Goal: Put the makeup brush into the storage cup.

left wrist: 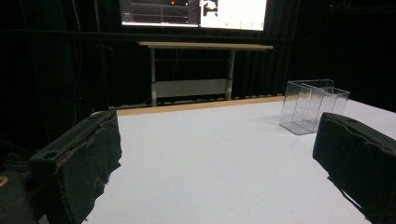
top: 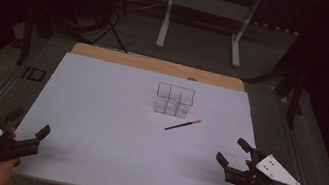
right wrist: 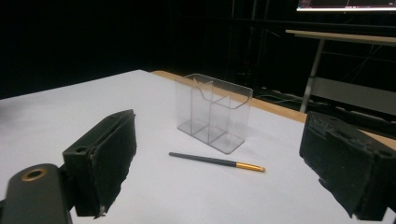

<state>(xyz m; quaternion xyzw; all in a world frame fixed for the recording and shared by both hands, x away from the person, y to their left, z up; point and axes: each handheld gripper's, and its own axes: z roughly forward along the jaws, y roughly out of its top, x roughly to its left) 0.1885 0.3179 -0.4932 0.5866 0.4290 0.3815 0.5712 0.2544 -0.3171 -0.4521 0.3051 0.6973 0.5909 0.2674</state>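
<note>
A clear plastic organiser (top: 174, 100) with several compartments stands upright near the middle of the white table (top: 96, 126). A thin dark brush with a gold and orange end (top: 183, 124) lies flat just in front of it, to its right. My left gripper (top: 30, 125) rests at the table's near left corner, jaws open and empty. My right gripper (top: 233, 152) is held at the near right, open and empty too. In the right gripper view the brush (right wrist: 217, 162) and organiser (right wrist: 213, 112) lie ahead between the jaws. The organiser (left wrist: 312, 105) stands at the right in the left gripper view.
A wooden strip (top: 157, 65) runs along the table's far edge. Beyond it a white desk frame (top: 206, 13) stands on the grey floor, with tripod legs and cables (top: 107, 27) at the back left. Metal rails flank the table.
</note>
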